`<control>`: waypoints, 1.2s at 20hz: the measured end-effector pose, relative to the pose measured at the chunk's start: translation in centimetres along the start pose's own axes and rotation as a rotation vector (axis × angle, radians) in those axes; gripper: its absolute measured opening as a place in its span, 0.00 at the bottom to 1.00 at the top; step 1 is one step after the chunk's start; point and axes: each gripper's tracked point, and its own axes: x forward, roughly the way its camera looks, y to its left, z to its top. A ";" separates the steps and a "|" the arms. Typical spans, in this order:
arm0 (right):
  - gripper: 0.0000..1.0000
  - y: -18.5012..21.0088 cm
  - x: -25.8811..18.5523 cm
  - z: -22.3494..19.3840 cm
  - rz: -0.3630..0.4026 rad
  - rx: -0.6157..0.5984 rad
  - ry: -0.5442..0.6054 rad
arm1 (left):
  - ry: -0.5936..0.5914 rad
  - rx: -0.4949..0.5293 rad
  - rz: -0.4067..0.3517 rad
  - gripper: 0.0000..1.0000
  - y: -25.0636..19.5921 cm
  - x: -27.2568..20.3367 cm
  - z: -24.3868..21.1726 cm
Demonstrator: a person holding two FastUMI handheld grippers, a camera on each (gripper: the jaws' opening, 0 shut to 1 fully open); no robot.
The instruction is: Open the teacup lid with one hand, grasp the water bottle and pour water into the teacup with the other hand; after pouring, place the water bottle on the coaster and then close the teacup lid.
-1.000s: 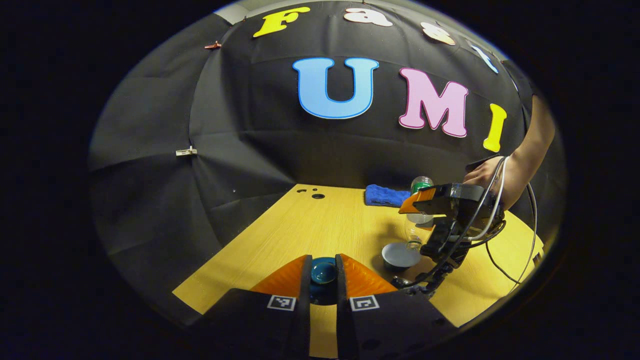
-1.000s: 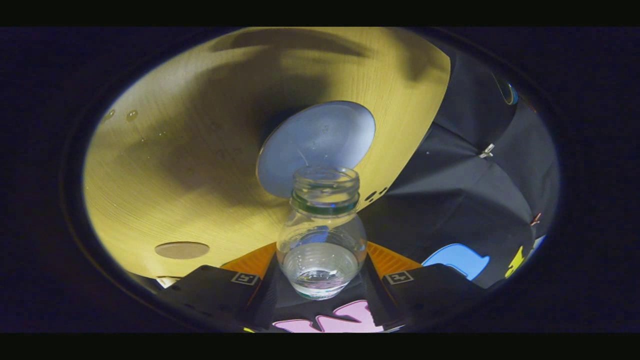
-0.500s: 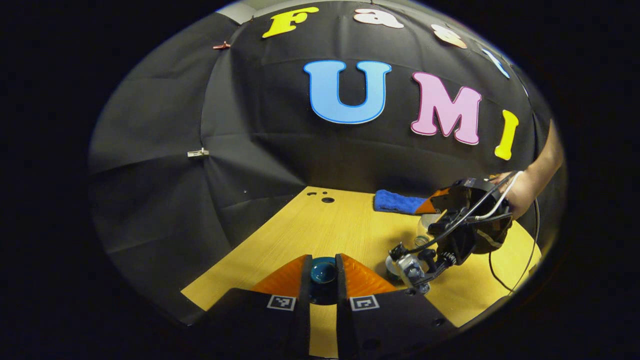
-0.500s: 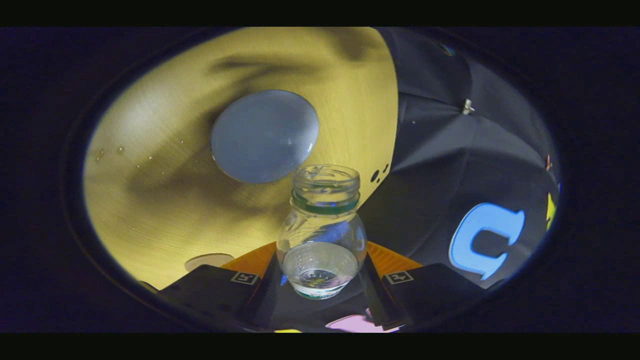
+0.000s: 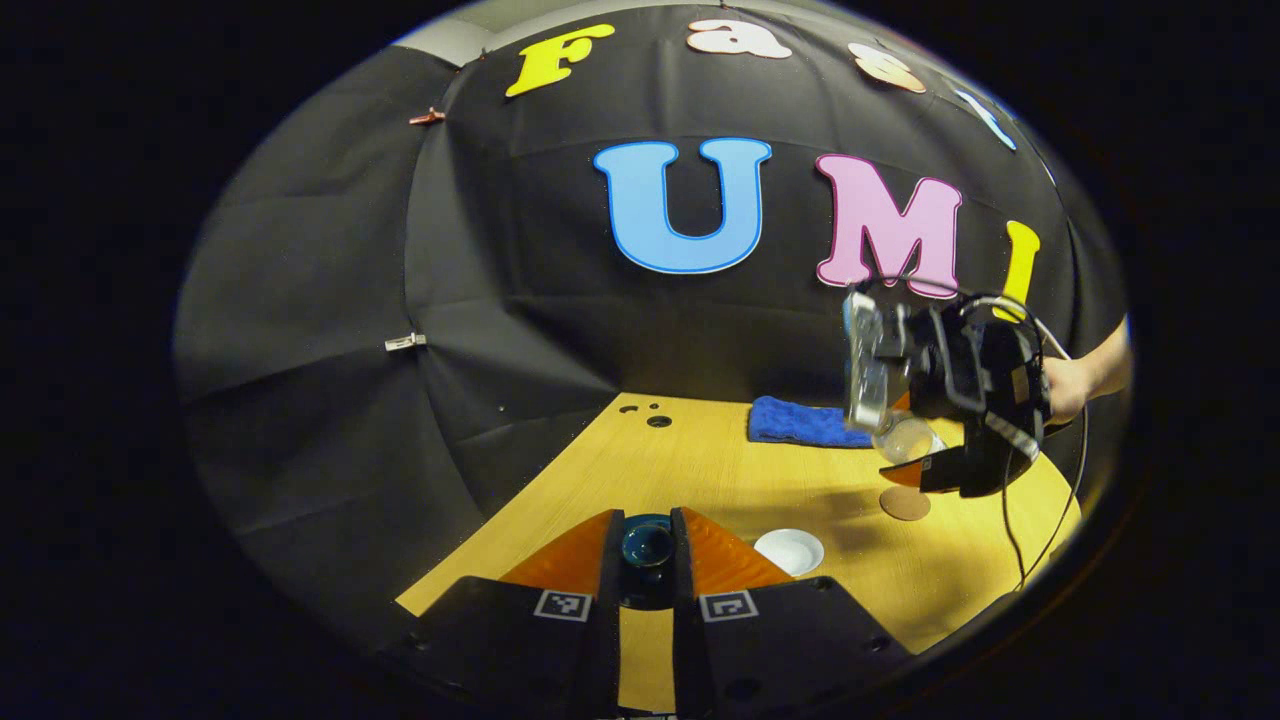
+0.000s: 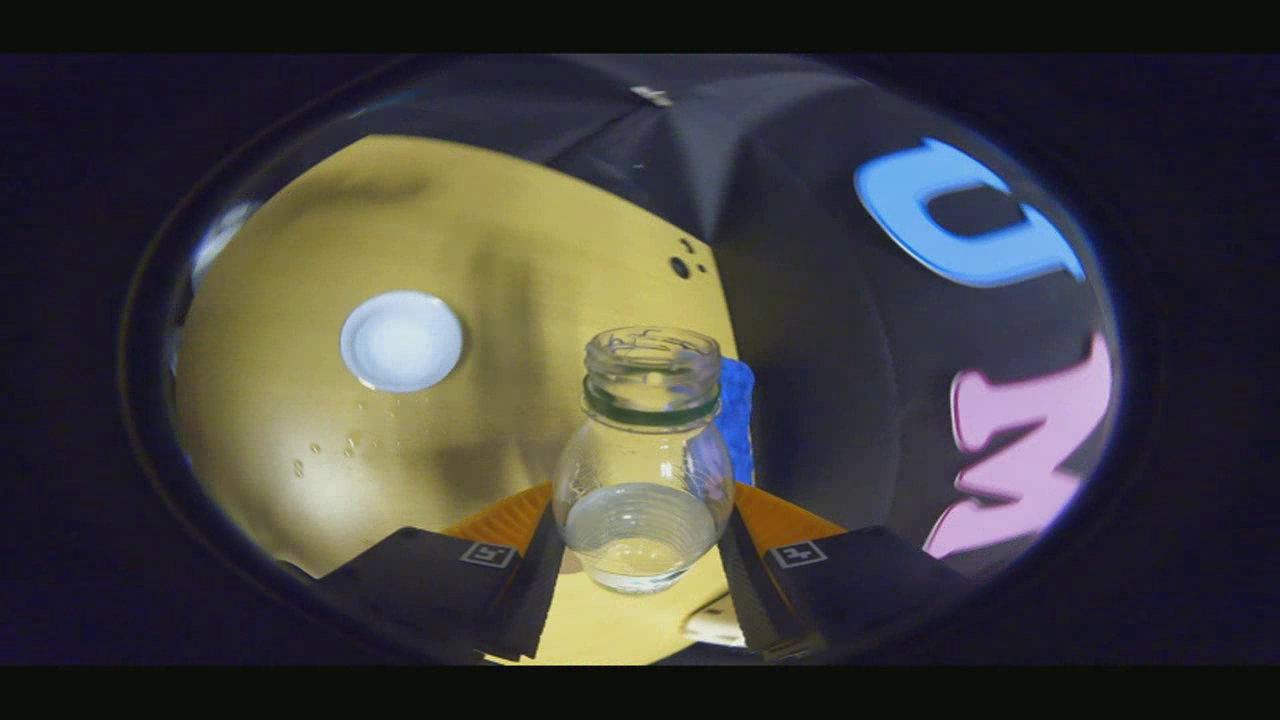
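The right gripper [image 6: 640, 560] holds the water bottle [image 6: 642, 470], fingers closed on its body (mouth uncapped), above the worktop [image 5: 700, 470] near the coaster [image 5: 905, 502]. The left gripper [image 5: 647, 555] pinches the dark teacup lid [image 5: 647, 545] aloft. The white teacup [image 5: 789, 551] sits open on the worktop beside a blue cloth [image 5: 805, 422].

teacup [image 5: 789, 551] on the table [image 5: 700, 470], coaster [image 5: 904, 502] right of it, cloth [image 5: 800, 421] behind both
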 end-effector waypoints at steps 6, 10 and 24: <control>0.76 -3.1 0.3 -3.0 0.037 0.530 -0.091 | 0.003 0.000 -0.040 0.21 -6.2 1.2 0.7; 0.76 -3.8 1.4 -5.2 -0.014 0.730 -0.173 | 0.006 0.019 -0.059 0.25 -10.2 2.5 -0.4; 0.76 -3.1 6.1 -7.1 -0.083 1.037 -0.330 | 0.021 -0.017 -0.100 0.29 -16.8 8.0 -4.2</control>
